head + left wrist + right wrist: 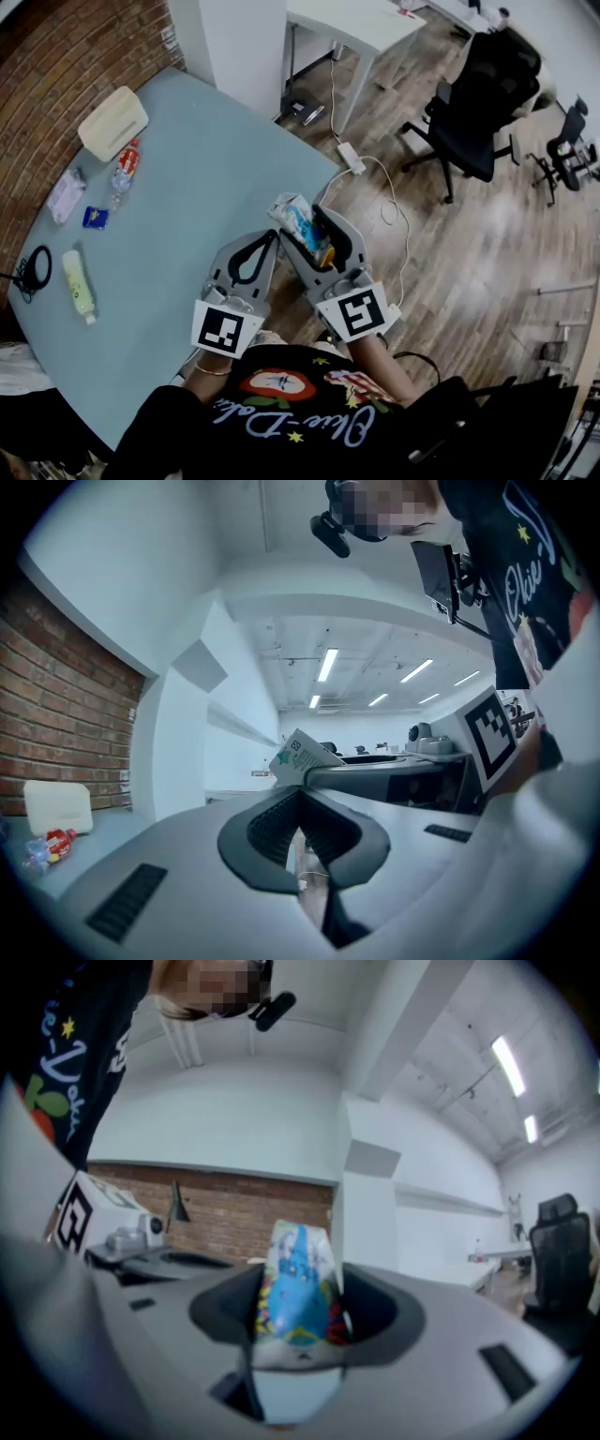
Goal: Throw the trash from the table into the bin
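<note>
Right gripper view: right hand-held gripper [298, 1335] is clamped on a small white-and-blue printed drink carton [298, 1279]. The carton stands upright between the jaws, its top poking out past the tips. Multicolour print low on its face. Head view: the carton is over the grey-blue counter [187, 187] edge. Left hand-held gripper [270, 239] has its jaws together, empty.

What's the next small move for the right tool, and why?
Probably carry the blue-and-white printed snack packet toward the bin, jaws kept closed. The right tool is shut on it at the edge of the pale grey-blue round table, beside the wooden floor. No bin shows in any view, so opening now would likely just drop the packet.
</note>
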A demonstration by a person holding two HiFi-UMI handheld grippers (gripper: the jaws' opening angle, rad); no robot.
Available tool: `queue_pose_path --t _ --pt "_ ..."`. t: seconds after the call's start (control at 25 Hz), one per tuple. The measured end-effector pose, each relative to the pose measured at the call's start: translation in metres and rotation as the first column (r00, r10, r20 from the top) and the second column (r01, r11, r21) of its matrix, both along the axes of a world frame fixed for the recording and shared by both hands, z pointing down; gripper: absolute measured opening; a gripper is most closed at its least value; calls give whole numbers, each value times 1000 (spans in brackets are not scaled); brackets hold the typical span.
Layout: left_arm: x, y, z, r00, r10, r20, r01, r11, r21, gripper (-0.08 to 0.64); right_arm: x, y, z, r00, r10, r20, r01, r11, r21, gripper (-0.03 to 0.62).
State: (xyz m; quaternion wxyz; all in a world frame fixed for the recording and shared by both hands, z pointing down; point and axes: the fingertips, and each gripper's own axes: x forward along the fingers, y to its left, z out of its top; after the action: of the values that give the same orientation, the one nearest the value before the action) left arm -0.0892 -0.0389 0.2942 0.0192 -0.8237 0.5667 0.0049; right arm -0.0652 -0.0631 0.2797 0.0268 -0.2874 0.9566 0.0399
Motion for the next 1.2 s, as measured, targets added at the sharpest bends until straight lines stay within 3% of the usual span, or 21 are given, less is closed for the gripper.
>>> queue_pose_path --t 0.48,1.2 --pt "92 -8 3 983 183 20 -183 983 -15 11 96 0 -2 982 188 -7 -187 981 40 250" --pt "212 10 0 947 320 32 -320 947 4 11 219 21 -7 938 346 13 -346 935 74 250"
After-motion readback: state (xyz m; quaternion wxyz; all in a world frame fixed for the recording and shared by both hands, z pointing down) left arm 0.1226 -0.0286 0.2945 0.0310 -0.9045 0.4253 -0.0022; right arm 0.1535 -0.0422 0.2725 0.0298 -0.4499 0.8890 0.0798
